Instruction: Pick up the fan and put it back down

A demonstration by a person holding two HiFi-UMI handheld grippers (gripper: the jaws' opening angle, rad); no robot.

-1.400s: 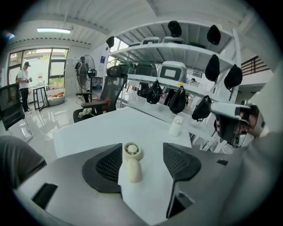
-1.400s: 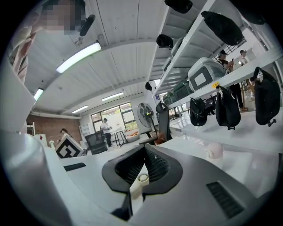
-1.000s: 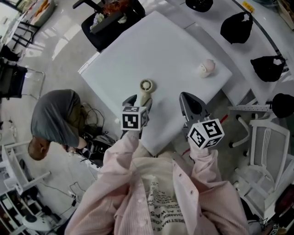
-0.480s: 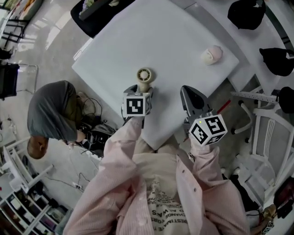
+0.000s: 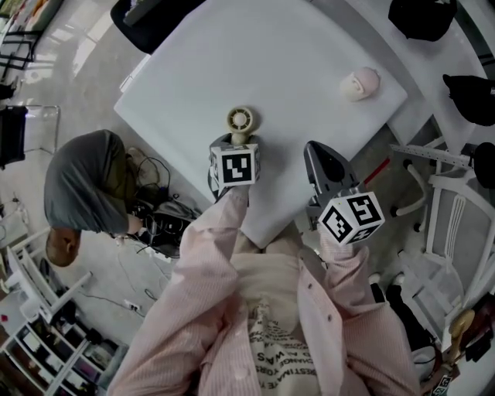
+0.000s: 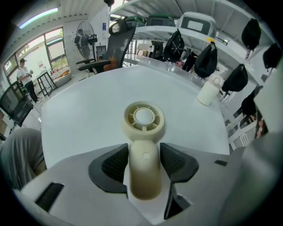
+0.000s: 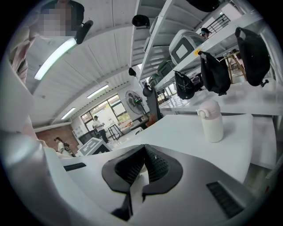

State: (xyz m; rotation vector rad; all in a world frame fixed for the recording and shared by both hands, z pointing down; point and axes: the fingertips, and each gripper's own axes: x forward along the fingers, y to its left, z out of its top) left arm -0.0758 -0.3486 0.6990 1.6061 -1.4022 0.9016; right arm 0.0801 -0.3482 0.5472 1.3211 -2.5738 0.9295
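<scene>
A cream hand-held fan (image 5: 240, 121) lies flat on the white table (image 5: 294, 69), its round head away from me. In the left gripper view the fan (image 6: 143, 145) has its handle between the two black pads. My left gripper (image 5: 238, 142) (image 6: 143, 161) points steeply down over that handle. Its jaws have just been closing, and both pads now touch the handle's sides. My right gripper (image 5: 317, 153) (image 7: 144, 150) hovers at the table's near edge, to the right of the fan, shut with nothing in it.
A pink-and-white bottle (image 5: 359, 83) (image 7: 211, 120) is on the table at the far right. A person (image 5: 85, 186) crouches on the floor to the left of the table. A black chair (image 5: 155, 11) stands behind the table, and a white chair (image 5: 456, 224) and black bags (image 5: 472, 97) on the right.
My left gripper has come down and forward over the fan's handle, so its marker cube now hides the handle in the head view. The right gripper has sunk slightly.
</scene>
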